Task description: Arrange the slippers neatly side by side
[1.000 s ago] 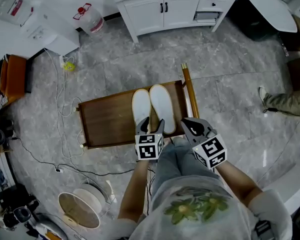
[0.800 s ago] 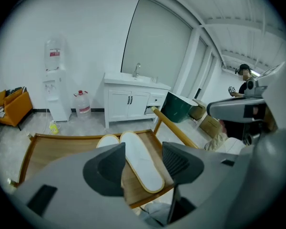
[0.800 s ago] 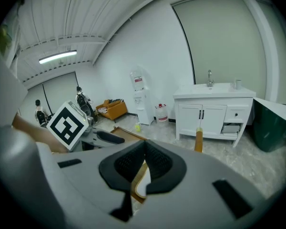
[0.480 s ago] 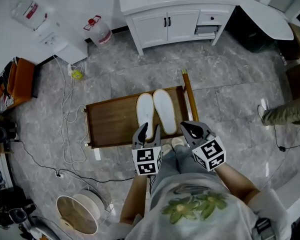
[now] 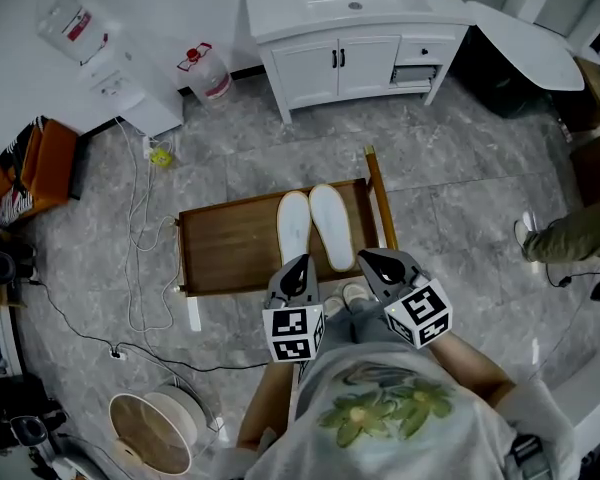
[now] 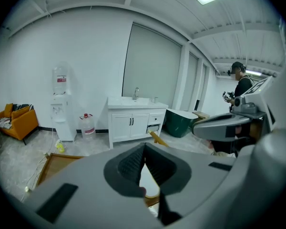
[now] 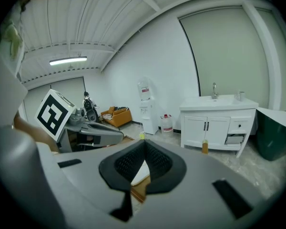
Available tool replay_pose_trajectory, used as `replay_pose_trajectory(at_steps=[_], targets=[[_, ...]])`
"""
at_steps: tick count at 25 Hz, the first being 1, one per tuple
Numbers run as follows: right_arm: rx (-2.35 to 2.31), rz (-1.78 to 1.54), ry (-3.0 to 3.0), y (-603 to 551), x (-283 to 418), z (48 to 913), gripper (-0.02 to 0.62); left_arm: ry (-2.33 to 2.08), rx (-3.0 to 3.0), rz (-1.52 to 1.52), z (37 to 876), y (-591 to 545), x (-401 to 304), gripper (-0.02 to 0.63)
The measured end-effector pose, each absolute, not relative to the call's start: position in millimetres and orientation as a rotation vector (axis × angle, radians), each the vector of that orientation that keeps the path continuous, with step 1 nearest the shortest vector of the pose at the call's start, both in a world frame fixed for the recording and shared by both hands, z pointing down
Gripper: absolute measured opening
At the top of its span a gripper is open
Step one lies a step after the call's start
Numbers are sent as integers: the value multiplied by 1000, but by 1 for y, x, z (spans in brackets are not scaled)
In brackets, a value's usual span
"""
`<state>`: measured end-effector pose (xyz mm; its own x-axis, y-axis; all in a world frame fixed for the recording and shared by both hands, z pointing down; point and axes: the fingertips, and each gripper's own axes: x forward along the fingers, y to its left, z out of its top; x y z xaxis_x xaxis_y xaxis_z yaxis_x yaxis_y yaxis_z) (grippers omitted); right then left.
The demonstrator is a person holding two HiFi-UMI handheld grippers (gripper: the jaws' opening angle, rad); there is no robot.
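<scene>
Two white slippers (image 5: 293, 226) (image 5: 330, 223) lie side by side, soles up, on the right part of a low wooden table (image 5: 230, 248). My left gripper (image 5: 298, 265) hangs just short of the table's near edge, behind the left slipper's heel, shut with nothing between its fingers. My right gripper (image 5: 368, 260) is held beside it, off the table's near right corner, also shut and empty. In the left gripper view the shut left gripper (image 6: 144, 147) shows a sliver of white slipper (image 6: 148, 181) below its tips. The right gripper view shows the right gripper (image 7: 144, 144) over a slipper (image 7: 140, 172).
A white sink cabinet (image 5: 350, 38) stands at the back. A water dispenser (image 5: 90, 58), a water bottle (image 5: 208, 73) and an orange chair (image 5: 30, 168) are at the left. Cables (image 5: 140, 228) trail over the floor. Another person's leg (image 5: 570, 233) is at the right.
The left gripper's jaws stood open at the left slipper's heel and are now shut. Both grippers drew back from the slippers toward me, and the head view lifted.
</scene>
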<state>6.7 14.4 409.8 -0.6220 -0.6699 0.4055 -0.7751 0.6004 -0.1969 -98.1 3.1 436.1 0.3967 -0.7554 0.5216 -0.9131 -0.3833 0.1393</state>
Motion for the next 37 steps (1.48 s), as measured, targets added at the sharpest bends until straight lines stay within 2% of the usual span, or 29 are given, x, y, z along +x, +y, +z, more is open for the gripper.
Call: replay_pose_trajectory(at_steps=[37], targets=[[1125,520,-2551,33,2,406,6,-1430,2294,570,430,23,-100,17]])
